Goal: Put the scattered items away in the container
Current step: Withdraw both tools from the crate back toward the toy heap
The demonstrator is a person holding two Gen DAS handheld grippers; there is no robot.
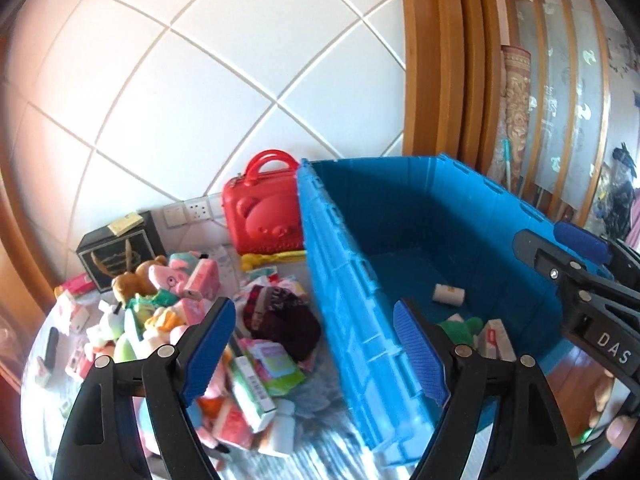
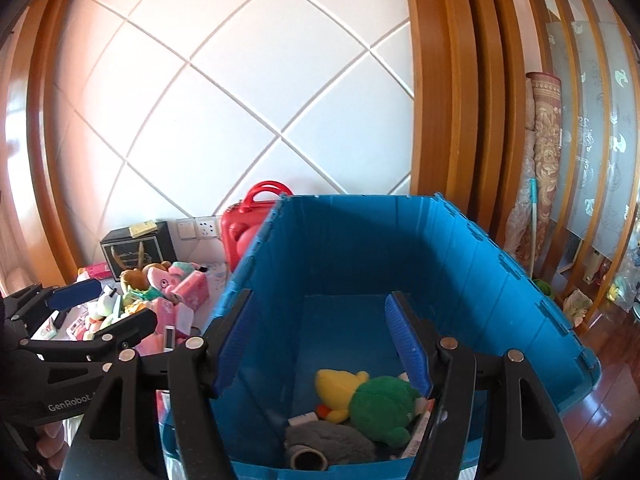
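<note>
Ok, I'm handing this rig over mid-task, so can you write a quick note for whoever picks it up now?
Left gripper: open, empty, pointing at the blue crate's near wall beside the pile.
Right gripper: open, empty, over the crate interior.
Done: green and yellow plush, grey plush, a small white bottle and some boxes lie in the crate.
Left: the pile of plush toys, boxes and dark cloth outside the crate. The red case stands behind the pile.

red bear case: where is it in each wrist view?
Left wrist: red bear case sits upper centre, against the tiled wall, just left of the blue crate.
Right wrist: red bear case left of centre, mostly hidden behind the crate's corner.
Shared landmark: wall sockets beside it.
</note>
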